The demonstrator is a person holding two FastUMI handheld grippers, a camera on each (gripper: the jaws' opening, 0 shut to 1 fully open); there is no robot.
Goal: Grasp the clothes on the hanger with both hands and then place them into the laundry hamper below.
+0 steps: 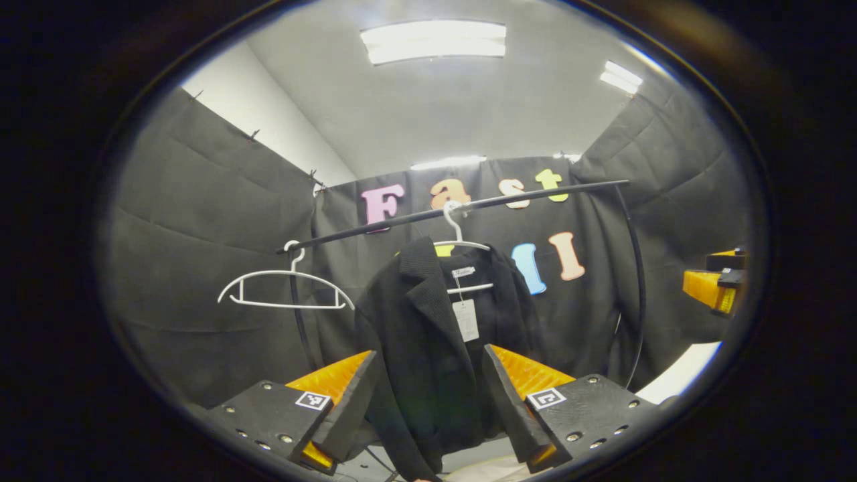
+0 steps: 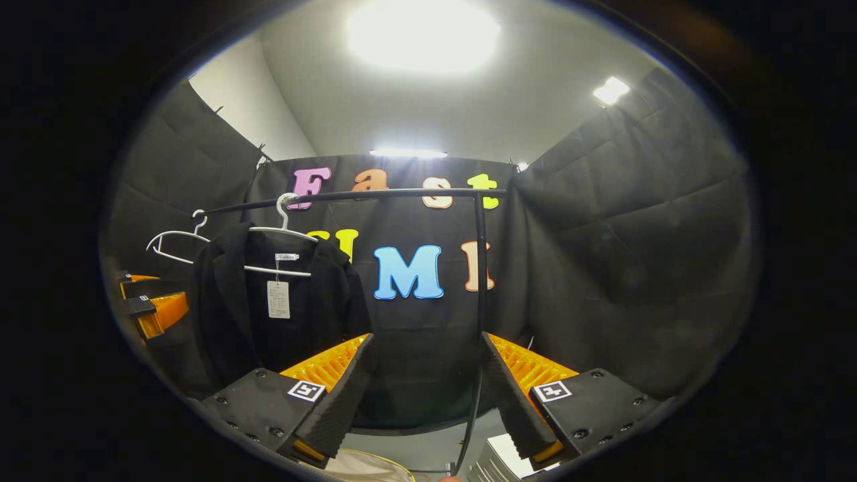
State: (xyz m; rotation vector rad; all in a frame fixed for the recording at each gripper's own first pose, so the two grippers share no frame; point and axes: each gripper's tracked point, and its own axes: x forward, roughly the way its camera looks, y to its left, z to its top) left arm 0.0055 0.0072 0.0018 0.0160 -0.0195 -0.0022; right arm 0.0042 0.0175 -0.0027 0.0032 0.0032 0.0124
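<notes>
Black ribbed jacket (image 1: pixel 428 348) hangs untouched; left gripper (image 1: pixel 428 402), right gripper (image 2: pixel 425 395) gape empty.

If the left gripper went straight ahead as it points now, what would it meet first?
Most likely the black jacket hanging on its white hanger: it sits right between the open left gripper fingers in the left gripper view. Depth is unclear, but nothing shows in front of it.

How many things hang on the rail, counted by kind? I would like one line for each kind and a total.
Jacket: 1
Hangers: 2, one bare, one under the jacket
Price tag: 1
Total: 4
</notes>
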